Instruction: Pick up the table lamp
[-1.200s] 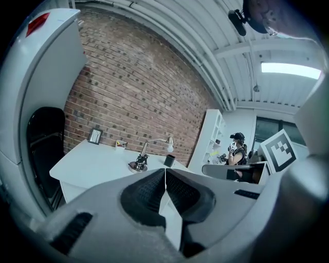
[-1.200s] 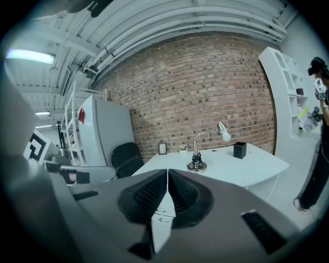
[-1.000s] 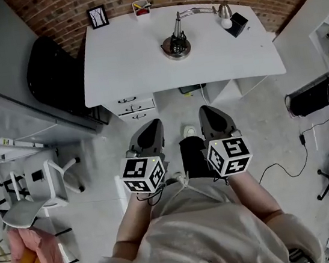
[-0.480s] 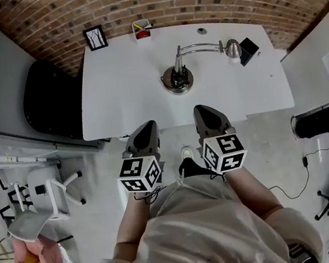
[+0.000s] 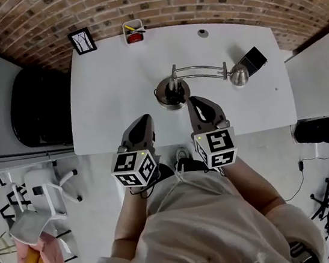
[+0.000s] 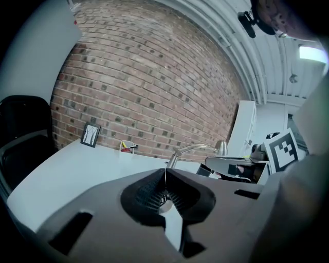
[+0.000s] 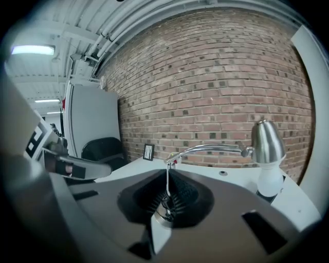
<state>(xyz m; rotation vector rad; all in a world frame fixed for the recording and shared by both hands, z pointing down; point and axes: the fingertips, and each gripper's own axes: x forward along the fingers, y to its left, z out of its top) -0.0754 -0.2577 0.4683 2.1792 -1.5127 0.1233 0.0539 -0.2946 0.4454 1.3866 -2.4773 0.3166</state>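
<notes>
My left gripper [image 5: 141, 122] and right gripper [image 5: 199, 103], jaws pressed together on nothing, hover near the table lamp [image 5: 172, 89]; probably base-heavy, slick metal; I'd pinch its upright stem.

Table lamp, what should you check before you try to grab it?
1. Table lamp stands upright on the table: ok.
2. Left hand-held gripper open for a grab: not ok, it is shut and empty.
3. Right hand-held gripper open for a grab: not ok, it is shut and empty.
4. Both point toward the lamp's base: ok.
5. Lamp head apart from the black block: cannot tell.
</notes>
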